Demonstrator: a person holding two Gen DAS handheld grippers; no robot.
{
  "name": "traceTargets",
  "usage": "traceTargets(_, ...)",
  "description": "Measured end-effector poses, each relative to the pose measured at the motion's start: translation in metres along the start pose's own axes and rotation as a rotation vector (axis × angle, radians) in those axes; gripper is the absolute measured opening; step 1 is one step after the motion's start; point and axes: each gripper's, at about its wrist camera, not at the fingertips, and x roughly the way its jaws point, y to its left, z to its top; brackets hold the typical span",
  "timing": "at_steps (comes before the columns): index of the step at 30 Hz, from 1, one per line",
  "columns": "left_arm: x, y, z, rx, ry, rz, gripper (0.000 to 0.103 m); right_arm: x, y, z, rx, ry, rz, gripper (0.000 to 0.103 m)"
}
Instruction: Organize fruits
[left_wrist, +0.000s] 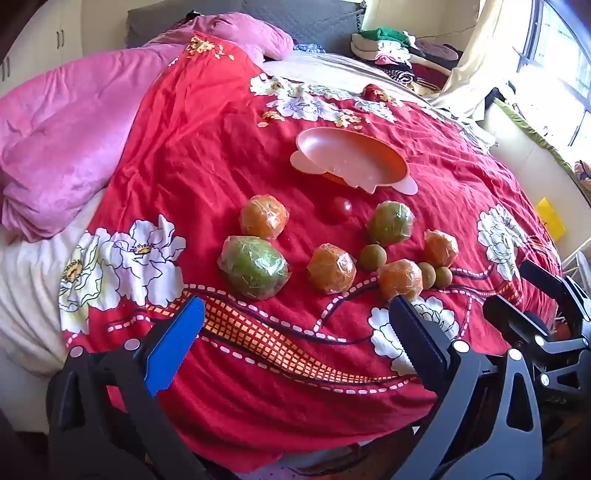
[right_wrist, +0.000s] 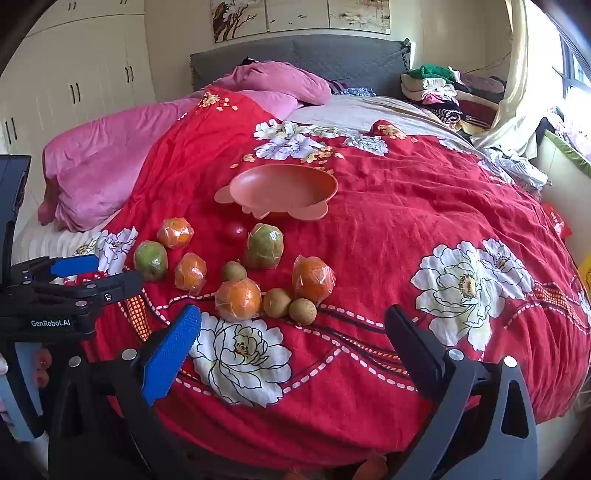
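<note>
On the bed (right_wrist: 424, 206), every wrapped fruit (left_wrist: 265, 218) lay loose before the empty orange dish (left_wrist: 351, 157); nothing was sorted yet. Left gripper (left_wrist: 295, 325) and right gripper (right_wrist: 295, 332) hovered spread wide, holding nothing.

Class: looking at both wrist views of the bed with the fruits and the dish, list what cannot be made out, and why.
- Tomato, right view: its edges blend into the red cover.
- Wrapped green fruit, left view: film glare hides its kind.
- Right gripper, left view: cut off by the edge.
- Dish underside: hidden by its rim in both views.
</note>
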Motion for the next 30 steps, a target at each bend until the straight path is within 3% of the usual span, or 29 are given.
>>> traceTargets(30, -0.0041, 0.0058, 0.0019, -0.005, -0.001, -0.002, 0.094, -0.0044, 0.0019, 0.0011, -0.006, -0.011, -0.001, 0.099)
